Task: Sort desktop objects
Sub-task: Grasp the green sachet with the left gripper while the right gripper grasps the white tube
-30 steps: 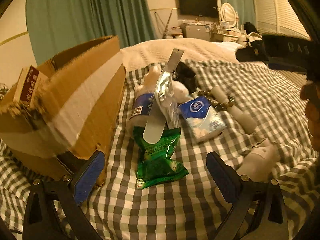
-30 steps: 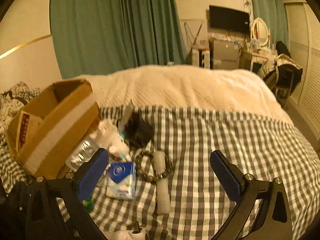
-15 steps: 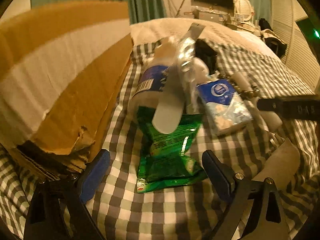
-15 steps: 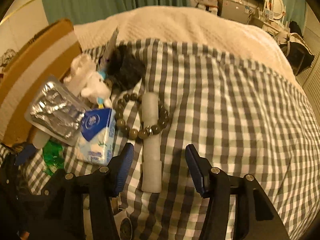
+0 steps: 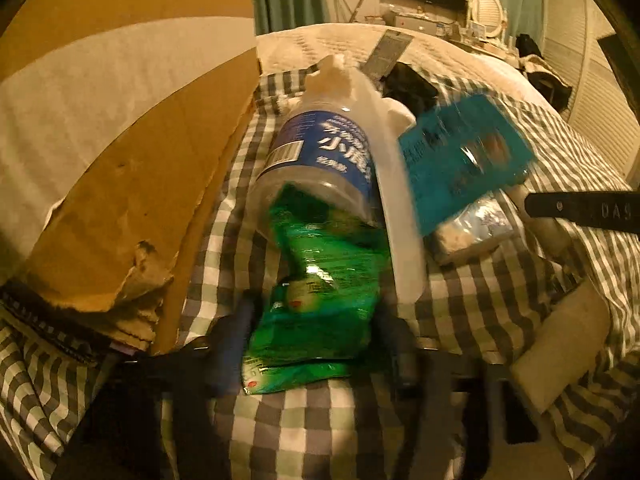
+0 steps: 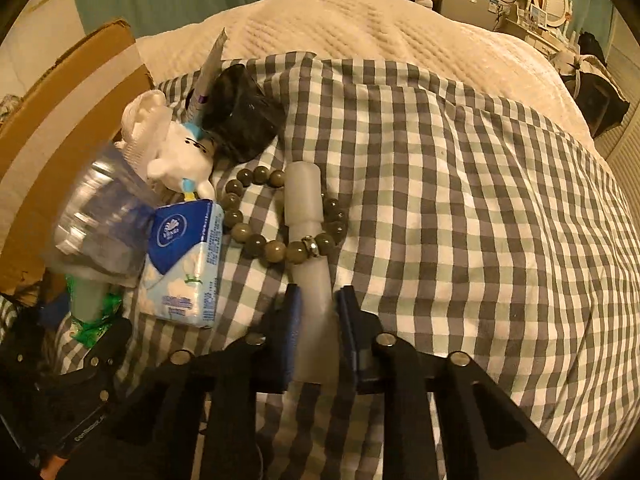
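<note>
A green snack packet (image 5: 320, 300) lies on the checked cloth (image 5: 320, 432), its top tucked under a clear bottle with a blue label (image 5: 328, 148). My left gripper (image 5: 314, 344) is closing on the packet, and its blurred pads touch both sides. A white tube (image 6: 308, 208) lies through a ring of dark beads (image 6: 256, 240). My right gripper (image 6: 318, 320) is closing on the tube's near end, its pads against it. A blue tissue pack (image 6: 184, 256) lies left of the tube. A blurred teal pack (image 5: 460, 156) leans on the bottle.
A torn cardboard box (image 5: 120, 120) stands close on the left of the left gripper. A white plush toy (image 6: 180, 160) and a black object (image 6: 240, 120) lie behind the beads. The checked cloth (image 6: 480, 220) to the right is bare, with a cream quilt (image 6: 360, 32) beyond.
Both grippers sank toward the bed and tilted down. The left jaws narrowed around the green packet, the right jaws around the white tube. The pack on the bottle shifted and now looks blurred.
</note>
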`<state>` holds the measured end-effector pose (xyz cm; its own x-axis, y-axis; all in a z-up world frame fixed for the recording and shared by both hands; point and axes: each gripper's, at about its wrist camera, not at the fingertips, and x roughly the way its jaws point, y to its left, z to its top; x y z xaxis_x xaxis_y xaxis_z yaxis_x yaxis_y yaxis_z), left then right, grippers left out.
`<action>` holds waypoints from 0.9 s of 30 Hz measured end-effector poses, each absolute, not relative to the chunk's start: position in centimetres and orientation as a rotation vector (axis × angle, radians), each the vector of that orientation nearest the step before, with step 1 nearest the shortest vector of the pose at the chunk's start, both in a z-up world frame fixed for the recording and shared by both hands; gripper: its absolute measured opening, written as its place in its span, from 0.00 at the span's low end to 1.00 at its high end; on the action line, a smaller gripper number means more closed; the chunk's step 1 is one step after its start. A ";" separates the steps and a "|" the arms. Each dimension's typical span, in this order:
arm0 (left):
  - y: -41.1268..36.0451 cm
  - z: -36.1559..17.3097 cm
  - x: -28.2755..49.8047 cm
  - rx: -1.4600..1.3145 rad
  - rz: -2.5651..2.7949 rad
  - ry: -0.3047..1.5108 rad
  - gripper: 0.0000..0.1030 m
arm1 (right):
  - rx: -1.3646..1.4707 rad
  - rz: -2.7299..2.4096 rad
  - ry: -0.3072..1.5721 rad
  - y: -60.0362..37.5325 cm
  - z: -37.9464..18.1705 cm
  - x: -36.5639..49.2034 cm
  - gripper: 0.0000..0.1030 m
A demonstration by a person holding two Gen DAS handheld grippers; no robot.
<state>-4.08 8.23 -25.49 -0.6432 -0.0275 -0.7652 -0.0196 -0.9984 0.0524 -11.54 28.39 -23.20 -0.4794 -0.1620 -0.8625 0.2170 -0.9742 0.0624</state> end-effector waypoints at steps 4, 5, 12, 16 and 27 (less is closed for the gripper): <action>8.3 -25.2 -3.5 1.318 -2.871 -0.098 0.40 | 1.443 -2.533 -0.033 29.5 -22.2 -10.9 0.14; 8.2 -25.0 -3.3 1.312 -2.883 -0.096 0.39 | 1.432 -2.538 -0.055 29.7 -21.8 -10.6 0.14; 8.7 -23.5 -2.2 1.225 -2.977 -0.129 0.35 | 1.353 -2.557 -0.130 29.6 -19.6 -8.8 0.12; 9.1 -22.1 -1.5 1.156 -3.044 -0.141 0.35 | 1.311 -2.580 -0.169 29.3 -18.0 -8.7 0.00; 8.6 -16.0 0.2 0.995 -3.146 -0.134 0.35 | 1.461 -2.600 -0.140 28.4 -20.6 -10.4 0.11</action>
<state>0.21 8.62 -16.01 -0.8068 0.1280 -0.5769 -0.1765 -0.9839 0.0285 -10.44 28.37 -20.60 -0.5118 -0.1813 -0.8397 0.0900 -0.9834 0.1574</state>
